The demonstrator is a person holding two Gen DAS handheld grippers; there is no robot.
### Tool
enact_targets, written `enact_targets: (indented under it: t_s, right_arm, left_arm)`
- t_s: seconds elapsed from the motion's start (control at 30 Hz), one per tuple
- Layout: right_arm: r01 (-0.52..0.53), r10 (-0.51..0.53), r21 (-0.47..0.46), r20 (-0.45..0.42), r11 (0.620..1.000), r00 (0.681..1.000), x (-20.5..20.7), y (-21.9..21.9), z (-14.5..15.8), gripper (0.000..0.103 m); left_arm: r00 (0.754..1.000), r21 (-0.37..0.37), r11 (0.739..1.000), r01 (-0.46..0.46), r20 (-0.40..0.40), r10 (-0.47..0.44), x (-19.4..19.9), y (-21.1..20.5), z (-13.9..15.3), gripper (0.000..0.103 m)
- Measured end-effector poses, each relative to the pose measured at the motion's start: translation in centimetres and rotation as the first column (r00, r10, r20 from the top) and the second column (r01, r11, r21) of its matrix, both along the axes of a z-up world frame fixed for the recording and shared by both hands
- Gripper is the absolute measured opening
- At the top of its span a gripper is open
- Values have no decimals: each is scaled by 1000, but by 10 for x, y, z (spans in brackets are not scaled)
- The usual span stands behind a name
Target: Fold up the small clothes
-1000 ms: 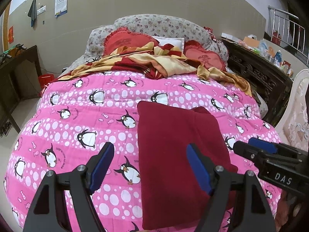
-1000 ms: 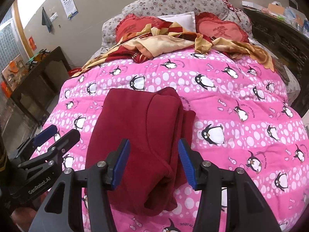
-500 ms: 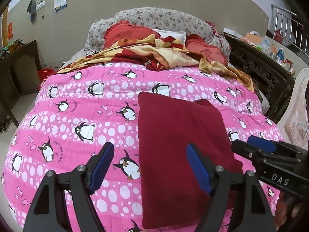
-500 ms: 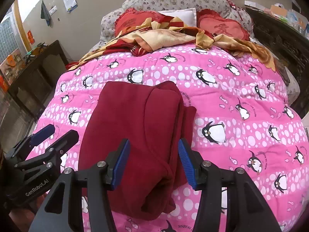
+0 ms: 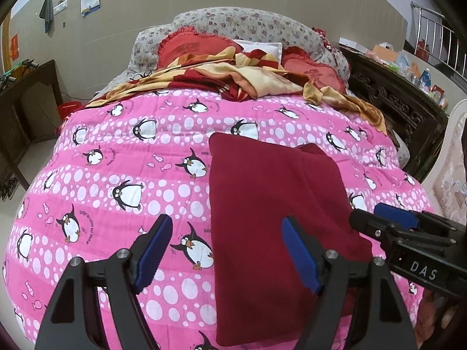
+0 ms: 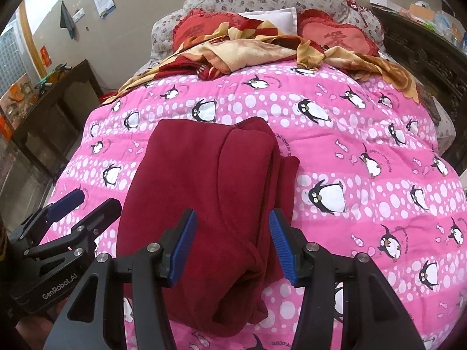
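A dark red garment (image 5: 268, 204) (image 6: 210, 175) lies folded lengthwise on the pink penguin quilt (image 5: 116, 175) (image 6: 364, 145). My left gripper (image 5: 227, 248) hovers open above the garment's near left edge, one pad over the quilt, the other over the cloth. My right gripper (image 6: 232, 245) is open above the garment's near right part, where thick folds bunch up. Nothing is pinched by either. Each gripper shows in the other's view: the right gripper (image 5: 388, 221) at right, the left gripper (image 6: 84, 207) at left.
A crumpled yellow-and-red blanket (image 5: 248, 78) and red cushions (image 6: 332, 35) lie at the head of the bed. A dark carved cabinet (image 5: 394, 102) stands along the right side, a dark table (image 5: 26, 93) at the left. A pale upholstered chair (image 5: 449, 175) is near right.
Both views have tipped slightly downward, so the bed sits a little higher in frame. The garment and both grippers' openings look unchanged.
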State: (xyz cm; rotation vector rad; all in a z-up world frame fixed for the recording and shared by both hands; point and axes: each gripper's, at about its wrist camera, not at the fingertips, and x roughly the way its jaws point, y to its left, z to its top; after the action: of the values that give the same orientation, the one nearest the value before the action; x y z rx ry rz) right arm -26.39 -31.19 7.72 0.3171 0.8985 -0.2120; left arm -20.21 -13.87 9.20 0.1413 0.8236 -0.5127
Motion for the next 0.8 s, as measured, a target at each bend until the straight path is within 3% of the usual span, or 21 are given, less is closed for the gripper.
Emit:
enact_targets:
  t_s: [0.8]
  right_arm:
    - [-9, 9, 4, -10, 1000, 1000, 1, 5, -5, 68]
  left_arm:
    - [1000, 4, 1000, -1, 4, 1, -1, -2, 0, 81]
